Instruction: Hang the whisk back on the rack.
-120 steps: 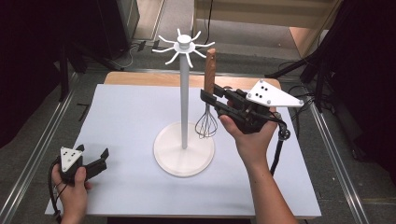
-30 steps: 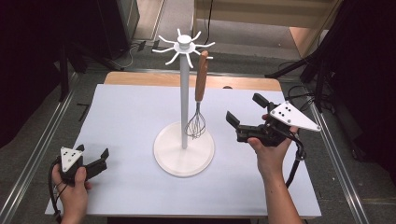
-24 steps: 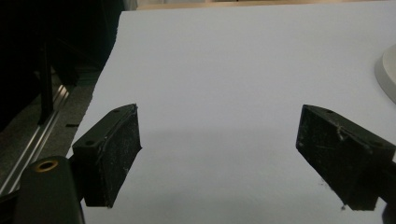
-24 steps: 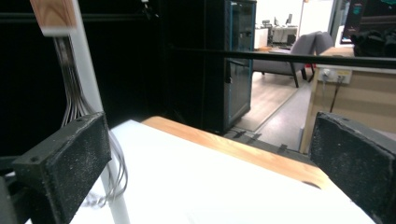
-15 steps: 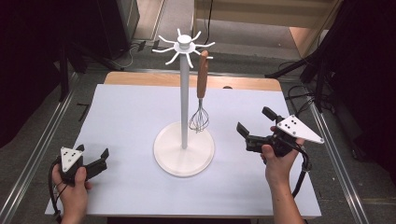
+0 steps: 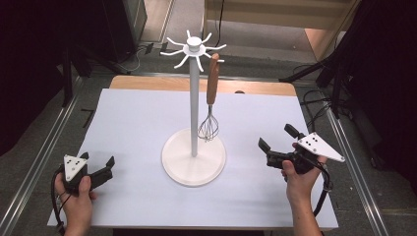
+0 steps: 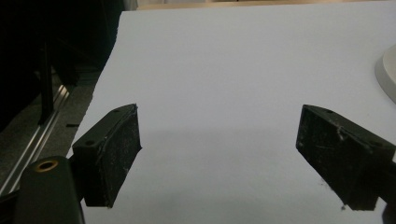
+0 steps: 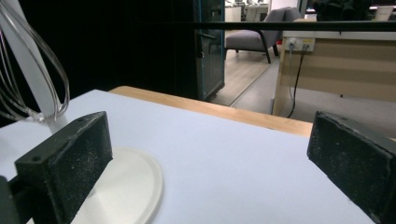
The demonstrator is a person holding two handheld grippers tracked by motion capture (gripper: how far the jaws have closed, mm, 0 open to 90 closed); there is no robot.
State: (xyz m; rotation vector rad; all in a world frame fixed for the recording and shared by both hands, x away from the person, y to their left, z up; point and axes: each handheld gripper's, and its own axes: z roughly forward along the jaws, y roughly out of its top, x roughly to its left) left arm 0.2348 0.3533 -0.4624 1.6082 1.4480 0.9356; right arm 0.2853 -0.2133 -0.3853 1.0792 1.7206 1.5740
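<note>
A white hook stand point(image 6: 194, 108) rises from a round base point(image 6: 193, 157) at the middle of the table. A wire whisk point(image 6: 210, 98) with a brown wooden handle hangs from one of its top hooks, its wires point(image 8: 28, 79) just above the base. My right gripper point(image 6: 278, 143) is open and empty, held low to the right of the base and apart from the whisk. My left gripper point(image 6: 98, 164) rests open and empty near the front left corner, its black pads point(image 7: 109, 154) wide apart over bare table.
The table point(image 6: 137, 128) is covered in white, with a wooden strip along its far edge. Metal rails point(image 6: 44, 152) run along both sides. Cables and dark stands lie on the floor beyond. The stand's base edge point(image 7: 387, 70) sits right of the left gripper.
My right gripper has let go of the whisk, which now hangs on the stand, and has drawn back right and toward the front edge. The left gripper stays put.
</note>
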